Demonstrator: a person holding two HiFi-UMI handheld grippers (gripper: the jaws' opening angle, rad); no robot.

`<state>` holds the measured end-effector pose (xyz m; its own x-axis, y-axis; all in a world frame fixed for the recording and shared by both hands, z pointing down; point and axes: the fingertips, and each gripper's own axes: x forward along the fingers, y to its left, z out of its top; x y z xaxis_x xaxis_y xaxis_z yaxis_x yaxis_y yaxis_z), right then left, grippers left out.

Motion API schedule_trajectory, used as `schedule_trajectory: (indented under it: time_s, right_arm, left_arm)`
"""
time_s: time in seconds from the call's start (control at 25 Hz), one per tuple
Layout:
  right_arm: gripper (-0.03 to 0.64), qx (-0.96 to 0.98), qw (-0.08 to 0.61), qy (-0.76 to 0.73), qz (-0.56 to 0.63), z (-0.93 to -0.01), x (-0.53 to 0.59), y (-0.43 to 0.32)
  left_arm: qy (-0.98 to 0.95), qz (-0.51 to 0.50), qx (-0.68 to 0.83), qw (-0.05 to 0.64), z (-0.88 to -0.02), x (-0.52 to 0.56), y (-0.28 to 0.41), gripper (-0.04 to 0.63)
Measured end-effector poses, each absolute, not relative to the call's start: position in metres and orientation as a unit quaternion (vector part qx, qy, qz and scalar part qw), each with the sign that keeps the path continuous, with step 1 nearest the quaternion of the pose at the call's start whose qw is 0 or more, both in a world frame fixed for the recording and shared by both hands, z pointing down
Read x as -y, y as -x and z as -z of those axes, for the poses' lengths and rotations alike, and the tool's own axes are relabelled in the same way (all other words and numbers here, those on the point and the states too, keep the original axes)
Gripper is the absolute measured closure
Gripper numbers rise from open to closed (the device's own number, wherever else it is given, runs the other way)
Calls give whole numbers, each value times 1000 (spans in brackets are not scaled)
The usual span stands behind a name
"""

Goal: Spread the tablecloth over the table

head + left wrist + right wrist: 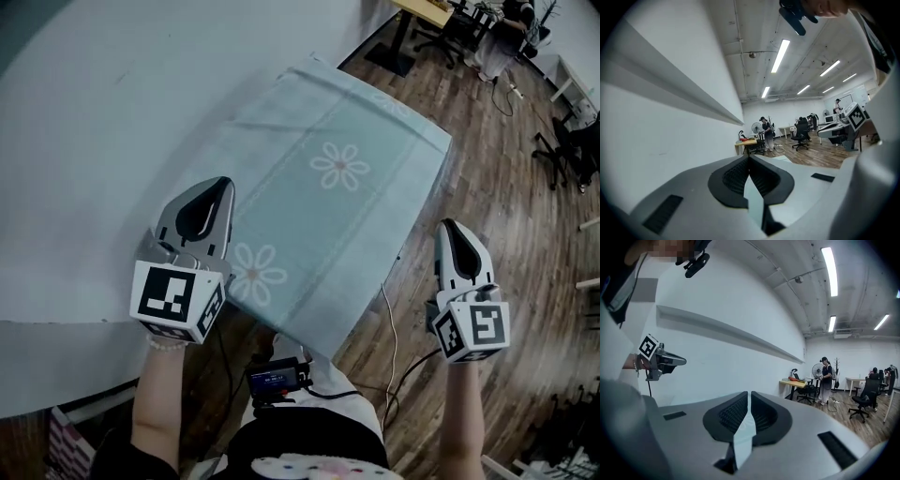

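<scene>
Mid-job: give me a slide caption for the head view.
Left gripper and right gripper, each shut on the pale green daisy-print tablecloth, hold it out ahead.

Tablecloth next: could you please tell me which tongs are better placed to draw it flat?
Left, probably: the left tongs grip the tablecloth right on its left edge. The right tongs also pinch cloth, but stand off its right edge, above the floor.

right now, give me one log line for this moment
task: spread cloth | left gripper: shut on cloth | right gripper: shut on cloth
</scene>
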<state>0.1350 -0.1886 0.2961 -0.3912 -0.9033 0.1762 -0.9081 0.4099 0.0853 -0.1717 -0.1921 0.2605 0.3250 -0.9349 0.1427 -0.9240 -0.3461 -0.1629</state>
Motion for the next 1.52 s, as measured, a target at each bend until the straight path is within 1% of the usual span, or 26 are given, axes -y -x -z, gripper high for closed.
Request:
schedule_trajectory:
  time_s: [0.2,0.44,0.76,1.08,1.52]
  right_arm:
    - [575,836,87,-542,-9,-276,152,-126]
    - [577,848,67,-526,9,-255,125,-109]
    - [577,866,74,-494,37,-254,97,-93]
    - [580,869,54,-491,18,-255,87,-89]
    - [581,872,54,-487,4,-264,82,-84]
  left_arm:
    - [818,75,-570,2,-239,140,169,580]
    - [805,55,-591,2,-225,100,172,580]
    - [803,69,-592,14,-232,75,156,580]
    - [814,81,-575,-3,-245,56,144,581]
    - [818,83,-569,-9,-252,53,136,581]
